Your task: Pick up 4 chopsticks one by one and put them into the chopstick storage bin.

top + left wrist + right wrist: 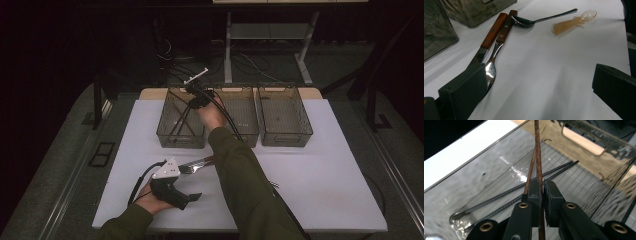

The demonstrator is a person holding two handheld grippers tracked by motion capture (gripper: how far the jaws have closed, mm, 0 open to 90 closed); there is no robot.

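Three clear plastic bins stand in a row at the far side of the white desk [310, 170]: the left bin [172, 137], the middle bin [246, 120] and the right bin [285, 116]. The right gripper [541, 187] reaches over the left bin, its fingers pressed together on a pair of brown wooden chopsticks [537, 157] that slant up out of the bin. Two dark metal chopsticks [506, 196] lie flat on the ribbed floor of that same bin, side by side and below the wooden pair.

The left gripper [539, 87] rests low on the near left of the desk, its fingers [464, 92] wide apart with bare desk between them. Just ahead of it lie four pieces of cutlery: a wooden-handled knife [490, 33] and a wooden-handled spoon [499, 42] side by side and touching, a dark metal spoon [536, 20] whose bowl meets the end of the wooden handles, and, a little apart, a translucent amber plastic spoon [571, 23]. The person's right sleeve [240, 175] crosses the desk above much of the cutlery in the high view.
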